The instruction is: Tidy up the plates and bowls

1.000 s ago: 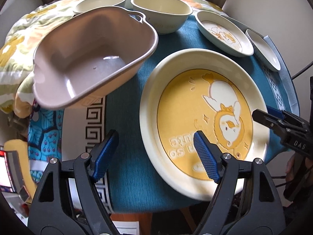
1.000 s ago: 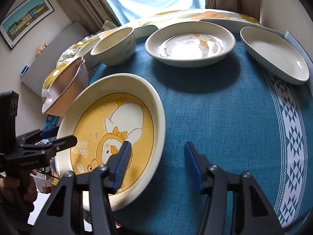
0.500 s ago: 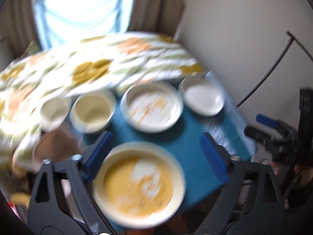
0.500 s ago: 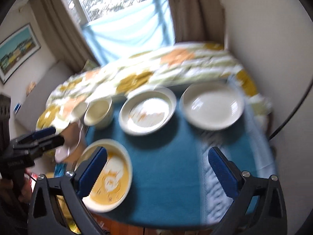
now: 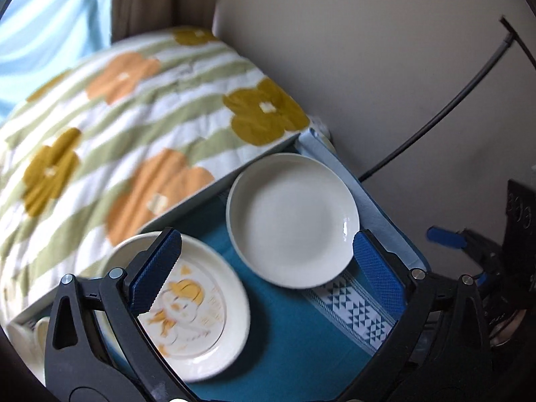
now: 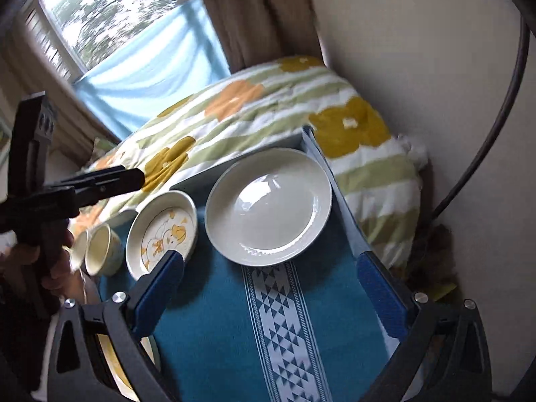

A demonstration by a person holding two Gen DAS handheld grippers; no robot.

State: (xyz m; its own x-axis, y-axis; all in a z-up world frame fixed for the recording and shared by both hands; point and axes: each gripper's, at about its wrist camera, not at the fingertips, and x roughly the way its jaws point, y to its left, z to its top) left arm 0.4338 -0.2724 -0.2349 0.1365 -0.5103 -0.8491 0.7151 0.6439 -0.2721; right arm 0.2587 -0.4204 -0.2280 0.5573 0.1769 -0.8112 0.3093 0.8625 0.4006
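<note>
Now both the left gripper [image 5: 264, 268] and right gripper [image 6: 269, 291] hover with jaws released and empty, the left's widening, above the plain white round plate [image 6: 268, 206] on the teal-clothed surface [image 6: 214, 335]; next, I'd guess, one descends to its rim.

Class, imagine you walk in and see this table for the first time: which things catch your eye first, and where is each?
The plain white plate stands out, sitting at the far end of the teal tablecloth beside the wall. To its left lies a smaller duck-patterned plate, with a cream cup further left. Behind them a flowered quilt in orange and mustard fills the background.
</note>
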